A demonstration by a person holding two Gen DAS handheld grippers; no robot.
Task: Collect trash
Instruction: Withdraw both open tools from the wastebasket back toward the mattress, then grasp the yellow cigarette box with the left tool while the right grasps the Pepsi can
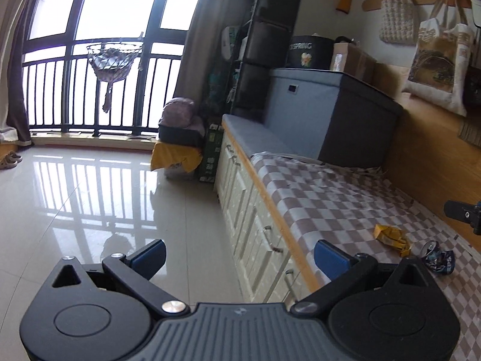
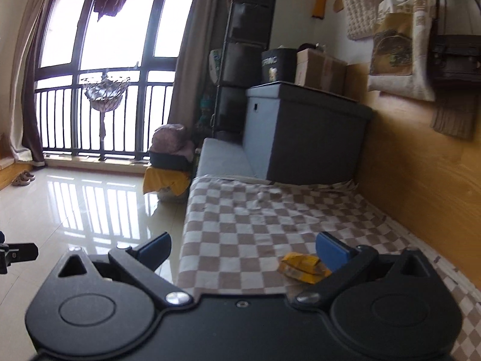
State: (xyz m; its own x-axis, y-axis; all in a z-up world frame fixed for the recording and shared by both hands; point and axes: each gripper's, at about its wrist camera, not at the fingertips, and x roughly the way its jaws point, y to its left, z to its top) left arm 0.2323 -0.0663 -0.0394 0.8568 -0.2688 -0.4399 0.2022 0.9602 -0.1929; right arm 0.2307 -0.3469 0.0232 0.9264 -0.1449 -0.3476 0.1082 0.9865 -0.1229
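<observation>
Left gripper (image 1: 240, 255): jaws spread wide, blue pads facing each other, nothing between them. In the left wrist view it occupies the lower centre of the frame, with the left finger over the glossy tiled floor (image 1: 90, 204) and the right finger over the front edge of the bench (image 1: 270, 198).

Right gripper (image 2: 243, 249): jaws likewise spread wide and holding nothing. In the right wrist view it sits at lower centre, its right finger overlapping the near end of the yellow wrapper (image 2: 302, 266); whether the pad touches the wrapper cannot be determined.

Task items: the yellow wrapper, crumpled, lies on the checkered cloth (image 1: 345, 198) that covers the bench top. In the left wrist view it appears at lower right (image 1: 392, 237). Just beside it, further toward the lower right, lies a crushed blue can (image 1: 437, 258), on its side, close to the wrapper; contact between the two cannot be confirmed. The can is not visible in the right wrist view.

Surroundings: a grey storage box (image 1: 327, 111) stands on the bench at the far end of the cloth, centre right of the frame. Tote bags (image 1: 436, 60) hang on the wall at upper right. A barred window (image 1: 99, 69) fills the upper left.
</observation>
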